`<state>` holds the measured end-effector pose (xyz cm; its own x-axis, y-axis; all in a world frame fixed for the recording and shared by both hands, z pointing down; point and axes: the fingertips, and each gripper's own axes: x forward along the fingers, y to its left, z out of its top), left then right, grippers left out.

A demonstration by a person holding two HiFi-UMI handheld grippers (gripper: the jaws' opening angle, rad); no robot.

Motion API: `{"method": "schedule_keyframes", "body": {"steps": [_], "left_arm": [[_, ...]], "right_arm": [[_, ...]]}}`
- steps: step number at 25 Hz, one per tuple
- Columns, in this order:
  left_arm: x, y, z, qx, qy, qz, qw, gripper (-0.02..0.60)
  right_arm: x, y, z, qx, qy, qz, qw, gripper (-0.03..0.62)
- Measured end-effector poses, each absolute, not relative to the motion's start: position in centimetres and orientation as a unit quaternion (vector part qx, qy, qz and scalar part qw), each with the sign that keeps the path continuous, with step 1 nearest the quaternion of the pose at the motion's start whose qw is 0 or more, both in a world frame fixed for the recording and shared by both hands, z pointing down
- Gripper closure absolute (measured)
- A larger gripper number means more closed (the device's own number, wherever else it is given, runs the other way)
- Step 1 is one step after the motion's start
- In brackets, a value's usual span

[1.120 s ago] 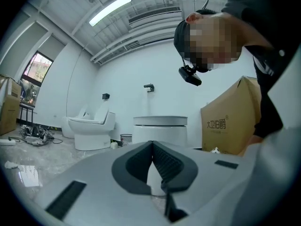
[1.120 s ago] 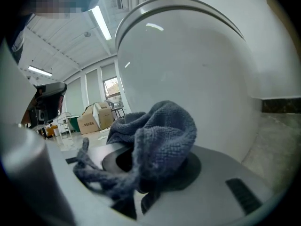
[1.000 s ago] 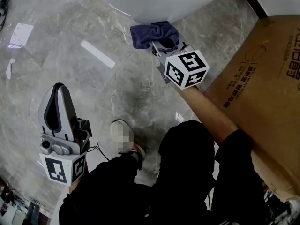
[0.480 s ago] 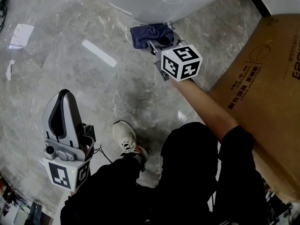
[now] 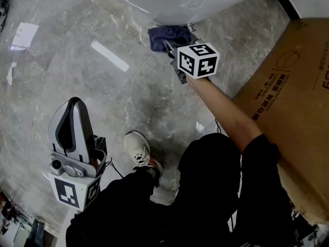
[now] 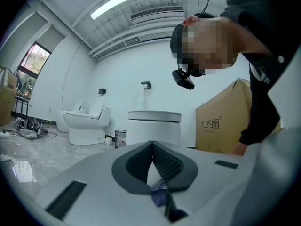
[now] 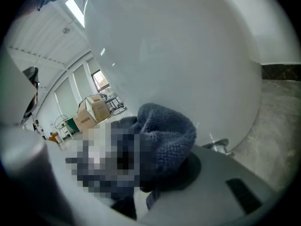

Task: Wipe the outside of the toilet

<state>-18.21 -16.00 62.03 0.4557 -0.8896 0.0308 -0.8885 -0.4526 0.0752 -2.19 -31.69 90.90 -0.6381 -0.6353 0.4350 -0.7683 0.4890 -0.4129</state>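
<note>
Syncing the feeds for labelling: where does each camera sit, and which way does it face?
Head view: on the person's head, facing steeply down at the floor; shows legs, shoe, right forearm, left gripper and right gripper.
Left gripper view: on the shut left gripper, facing out across the room; the person's dark sleeve at right.
Right gripper view: on the right gripper, facing the toilet close up, cloth in the jaws; no body clearly shown.
Head and right gripper views share cloth and toilet.

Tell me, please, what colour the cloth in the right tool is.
Dark blue; the cloth shows best in the right gripper view.
</note>
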Motion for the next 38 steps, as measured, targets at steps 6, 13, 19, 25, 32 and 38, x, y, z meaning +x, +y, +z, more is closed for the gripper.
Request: {"method": "schedule_keyframes", "body": {"steps": [6,13,19,25,32,38], "left_arm": [[-18.1,-15.9,61.8,0.854,-0.520,-0.009,0.038,0.571],[-18.2,-15.5,61.9,0.853,-0.520,-0.007,0.039,0.571],[-18.2,-15.2,61.5,0.854,-0.519,-0.013,0.034,0.571],[-17.5,-15.2,61.6,0.852,-0.522,-0.016,0.035,0.571],[-15.5,-15.5,60.5,0.861,-0.507,-0.019,0.024,0.571],[-15.2,-15.6,60.1,0.860,-0.510,-0.029,0.022,0.571]], "right_arm": [[-2.3,-32.0,92.0,0.414,-0.844,0.320,0.115,0.494],[-2.5,-32.3,93.5,0.412,-0.837,0.339,0.124,0.493],[-2.9,-31.1,92.9,0.392,-0.847,0.330,0.140,0.494],[-3.4,-28.5,87.4,0.337,-0.887,0.277,0.151,0.494],[0.0,-26.2,75.4,0.326,-0.924,0.172,0.106,0.494],[3.5,-24.5,65.5,0.368,-0.922,0.115,0.045,0.494]]}}
